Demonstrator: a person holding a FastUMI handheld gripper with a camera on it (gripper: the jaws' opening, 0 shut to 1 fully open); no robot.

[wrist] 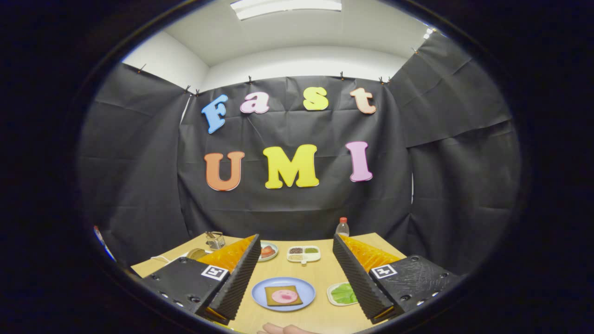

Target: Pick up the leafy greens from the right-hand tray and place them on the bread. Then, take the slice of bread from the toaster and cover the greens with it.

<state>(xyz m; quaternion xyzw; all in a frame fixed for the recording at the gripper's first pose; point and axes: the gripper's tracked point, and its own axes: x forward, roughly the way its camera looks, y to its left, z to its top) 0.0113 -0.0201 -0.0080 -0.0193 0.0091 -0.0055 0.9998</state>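
— Sitting on a small white tray (pixel 335 297), the leafy greens (pixel 344 294) lie at about four o'clock from the blue plate (pixel 283 293), partly hidden behind the right finger (pixel 359 283). Nothing is gripping them.

— And the gripper (pixel 297 278)?

— Its fingers are spread wide apart, holding nothing. The plate sits between them, with a slice of bread (pixel 283 295) on it and a pink round slice (pixel 283 296) on top of that.

— Farther out?

— At twelve o'clock from the plate, a divided dish (pixel 304 253) with seeds and something green. At eleven, a small plate with red pieces (pixel 267 251). A wire rack (pixel 215 240) stands at ten o'clock, near the wooden table (pixel 320 273)'s far corner, and a bottle with a red cap (pixel 342 227) at one o'clock, by the booth's wall. A person's hand (pixel 285 329) shows at six o'clock, just below the plate.
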